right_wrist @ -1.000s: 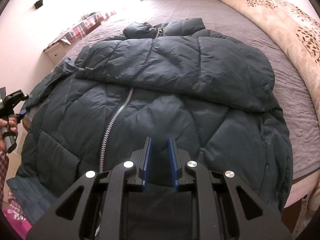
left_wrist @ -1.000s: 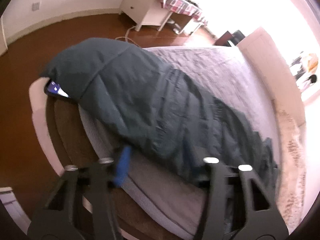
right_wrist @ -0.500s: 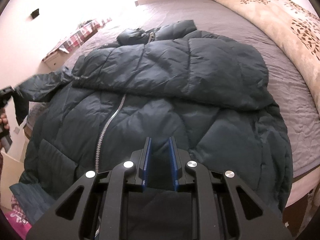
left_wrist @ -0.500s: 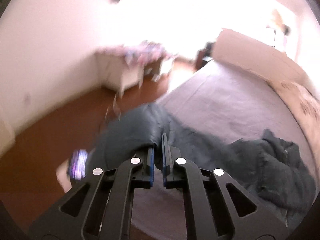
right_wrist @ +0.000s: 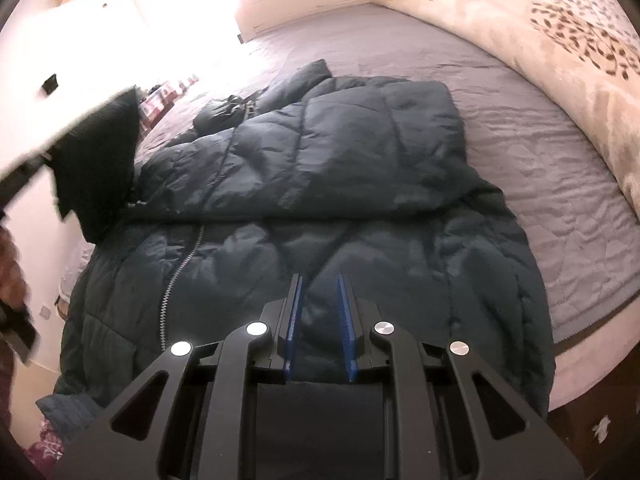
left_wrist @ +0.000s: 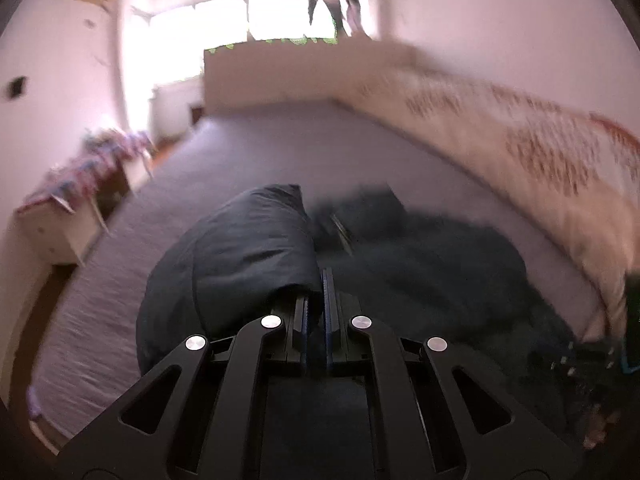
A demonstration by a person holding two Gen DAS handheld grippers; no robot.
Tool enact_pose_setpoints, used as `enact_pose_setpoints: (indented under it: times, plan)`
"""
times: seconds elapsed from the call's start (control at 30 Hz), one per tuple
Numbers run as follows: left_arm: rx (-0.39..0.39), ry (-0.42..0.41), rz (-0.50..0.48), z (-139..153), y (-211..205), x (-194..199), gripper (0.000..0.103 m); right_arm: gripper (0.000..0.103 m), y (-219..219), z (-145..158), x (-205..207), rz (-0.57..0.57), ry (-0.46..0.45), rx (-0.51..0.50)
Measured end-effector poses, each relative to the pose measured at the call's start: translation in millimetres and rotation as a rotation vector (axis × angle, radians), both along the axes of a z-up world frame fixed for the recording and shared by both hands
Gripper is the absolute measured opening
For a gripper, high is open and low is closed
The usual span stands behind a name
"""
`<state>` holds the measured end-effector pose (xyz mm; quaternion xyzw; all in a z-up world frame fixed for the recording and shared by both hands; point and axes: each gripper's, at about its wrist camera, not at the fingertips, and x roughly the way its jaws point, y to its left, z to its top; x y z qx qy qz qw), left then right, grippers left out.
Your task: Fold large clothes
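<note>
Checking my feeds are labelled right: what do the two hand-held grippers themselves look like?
Both look alike. The left hand-held gripper and right hand-held gripper are matte black frames with triangular cut-outs, four round silver bolt heads across the top, and two narrow black fingers lined with ridged blue pads. No cables, markings or sleeves show.

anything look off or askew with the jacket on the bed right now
Nothing damaged or spilled. The dark puffer jacket lies zipped on the bed, one sleeve already folded across its chest. The other sleeve is lifted off the bed, pinched in the left gripper. The hem hangs over the bed's near edge. The right gripper is open above the jacket.
</note>
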<state>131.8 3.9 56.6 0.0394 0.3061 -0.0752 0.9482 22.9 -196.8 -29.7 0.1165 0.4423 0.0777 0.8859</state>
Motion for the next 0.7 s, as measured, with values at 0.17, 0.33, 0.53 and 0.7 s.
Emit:
enact_pose_setpoints:
  times: [0.17, 0.33, 0.53, 0.7]
  plan:
    - [-0.011, 0.193, 0.001, -60.1, -21.2, 18.3, 0.006, 0.02, -13.8, -3.0, -2.1, -0.025, 0.004, 0.044]
    - [-0.097, 0.291, 0.015, -77.7, -15.6, 14.6, 0.044, 0.02, -15.3, -5.7, 0.0, -0.02, 0.013, 0.058]
    - [-0.137, 0.309, -0.009, -81.8, -14.4, -4.4, 0.074, 0.02, -4.7, -6.2, 0.1, 0.004, 0.016, 0.024]
    - [-0.218, 0.357, -0.017, -85.3, -6.3, -20.9, 0.077, 0.02, 4.7, -6.5, 0.5, 0.021, 0.023, -0.002]
